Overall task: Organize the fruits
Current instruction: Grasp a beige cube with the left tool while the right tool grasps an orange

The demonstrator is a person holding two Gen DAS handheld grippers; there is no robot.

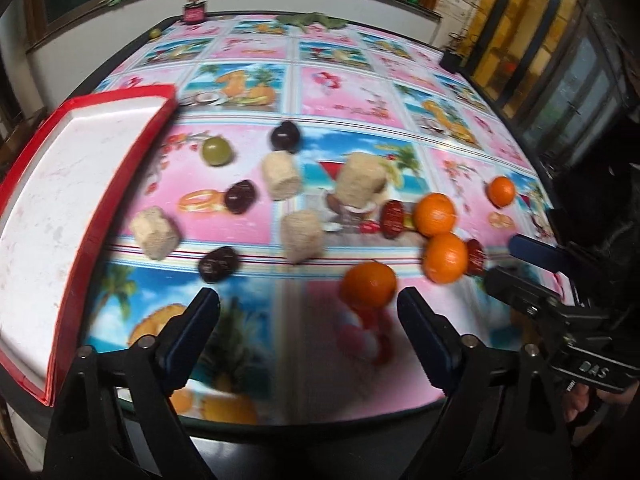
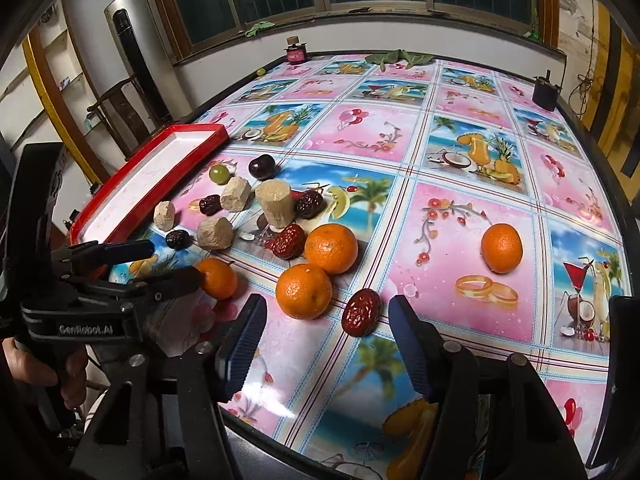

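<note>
Orange tangerine [image 1: 369,285] between open left hand-held gripper [image 1: 308,300] fingers

Fruits [image 2: 331,249] lie on table [image 2: 480,160], right of tray [image 2: 120,216].

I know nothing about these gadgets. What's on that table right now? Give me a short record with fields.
surface: table under a tropical-print cloth
container: red-rimmed white tray, nothing in it, at the left
oranges: four; three clustered, one apart at the right
red dates: one lies between the right tool's fingers, untouched
other items: dark plums, a green fruit, beige cork-like blocks
left tool: open, nothing held, an orange just ahead
right tool: open around the date
sorted so far: nothing
</note>
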